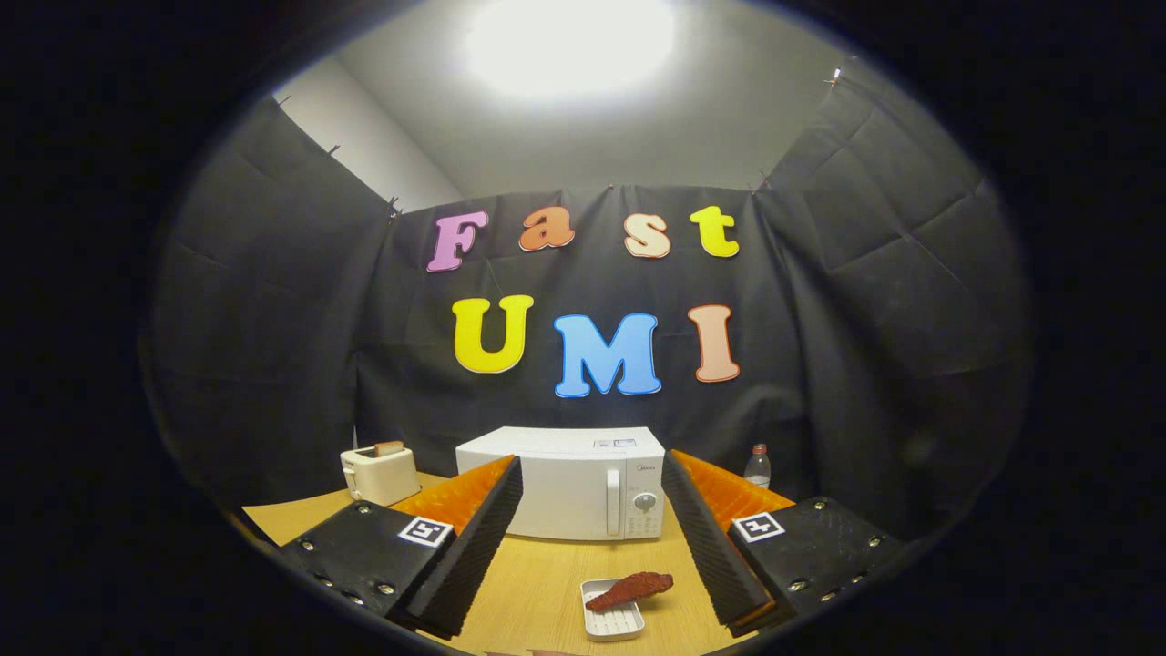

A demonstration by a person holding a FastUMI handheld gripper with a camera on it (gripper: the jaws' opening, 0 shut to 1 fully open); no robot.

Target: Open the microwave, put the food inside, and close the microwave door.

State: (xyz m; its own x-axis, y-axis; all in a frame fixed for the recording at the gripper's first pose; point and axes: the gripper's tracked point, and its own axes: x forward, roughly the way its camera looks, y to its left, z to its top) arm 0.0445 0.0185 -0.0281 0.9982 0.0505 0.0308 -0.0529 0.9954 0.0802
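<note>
A white microwave [569, 487] stands at the back of the wooden table [537, 583] with its door shut; the vertical handle [612, 503] and a round knob are on its right side. Nearer, a small white tray [612, 620] carries a reddish-brown piece of food [630, 589] that overhangs the tray's right edge. My gripper [590, 474] is open, its fingers spread wide with nothing between them. The tray lies low between the fingers, and the microwave is beyond the fingertips.
A cream toaster [378, 474] with a slice of bread in its slot sits left of the microwave. A clear plastic bottle [757, 466] with a red cap stands to the microwave's right, partly behind my right finger. Black cloth walls close in the table.
</note>
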